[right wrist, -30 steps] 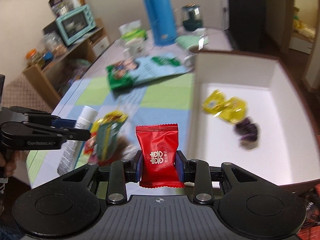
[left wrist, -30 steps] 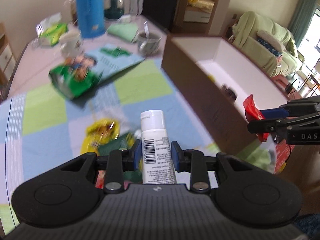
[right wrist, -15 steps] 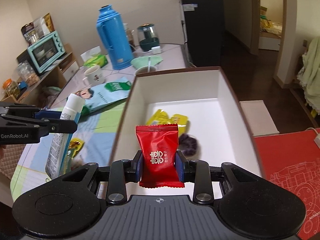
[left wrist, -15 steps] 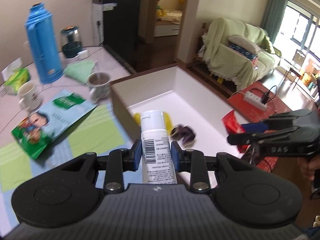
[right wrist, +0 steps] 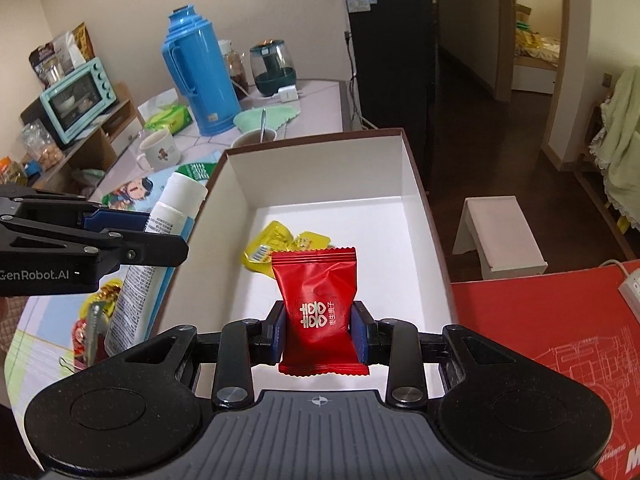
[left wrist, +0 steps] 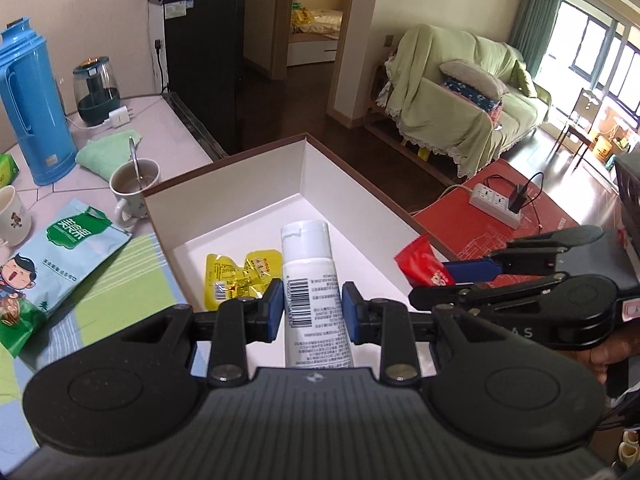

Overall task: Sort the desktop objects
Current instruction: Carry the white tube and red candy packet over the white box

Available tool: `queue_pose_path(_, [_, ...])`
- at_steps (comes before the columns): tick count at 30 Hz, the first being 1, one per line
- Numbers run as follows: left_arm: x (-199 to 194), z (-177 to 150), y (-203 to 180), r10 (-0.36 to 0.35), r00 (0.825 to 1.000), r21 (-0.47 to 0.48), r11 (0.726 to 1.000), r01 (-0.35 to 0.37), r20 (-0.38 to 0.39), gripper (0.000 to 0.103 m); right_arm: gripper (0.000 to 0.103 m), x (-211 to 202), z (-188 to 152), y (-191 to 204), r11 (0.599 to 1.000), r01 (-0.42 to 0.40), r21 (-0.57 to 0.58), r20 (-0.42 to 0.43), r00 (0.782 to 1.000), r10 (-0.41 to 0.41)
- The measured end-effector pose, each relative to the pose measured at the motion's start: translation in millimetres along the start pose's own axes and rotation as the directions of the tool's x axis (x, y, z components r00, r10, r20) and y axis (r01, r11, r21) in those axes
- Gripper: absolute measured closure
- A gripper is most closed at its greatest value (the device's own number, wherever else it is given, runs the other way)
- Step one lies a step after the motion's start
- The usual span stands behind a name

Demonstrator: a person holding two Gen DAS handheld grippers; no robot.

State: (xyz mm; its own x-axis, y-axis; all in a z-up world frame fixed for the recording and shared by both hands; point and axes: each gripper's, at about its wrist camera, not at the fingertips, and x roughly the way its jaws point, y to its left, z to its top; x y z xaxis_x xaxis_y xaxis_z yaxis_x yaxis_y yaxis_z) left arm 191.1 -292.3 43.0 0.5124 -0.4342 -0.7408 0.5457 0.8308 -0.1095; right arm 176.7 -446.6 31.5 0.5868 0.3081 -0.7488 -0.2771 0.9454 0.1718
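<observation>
My left gripper (left wrist: 312, 314) is shut on a white tube with a barcode (left wrist: 310, 280) and holds it above the near end of the white-lined brown box (left wrist: 240, 196). My right gripper (right wrist: 319, 334) is shut on a red candy packet (right wrist: 316, 300) over the box's near end (right wrist: 320, 168). Yellow snack packets (left wrist: 236, 276) lie on the box floor; they also show in the right wrist view (right wrist: 276, 246). The left gripper with the tube (right wrist: 160, 240) shows at the box's left wall. The right gripper with the red packet (left wrist: 424, 268) shows at the box's right rim.
On the checked cloth left of the box lie a blue-green snack bag (left wrist: 52, 264) and small wrapped snacks (right wrist: 96, 312). Behind stand a cup with a spoon (left wrist: 134, 184), a white mug (right wrist: 158, 152), a blue thermos (right wrist: 198, 76) and a green cloth (left wrist: 108, 152). A red mat (right wrist: 552, 320) lies right of the box.
Both grippers have swung from over the cloth toward the box and now hold their items above its near end. The dark purple packet seen inside earlier is hidden now.
</observation>
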Motion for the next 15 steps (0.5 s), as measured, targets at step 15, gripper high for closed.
queue_pose_path(15, [72.1,-2.0,1.9,0.074,0.989,-0.113,0.990,-0.089,-0.127,0.077,0.070,56.3,32.5,-31.0,0.982,-0.062,-0.177,-0.093,0.995,0.046])
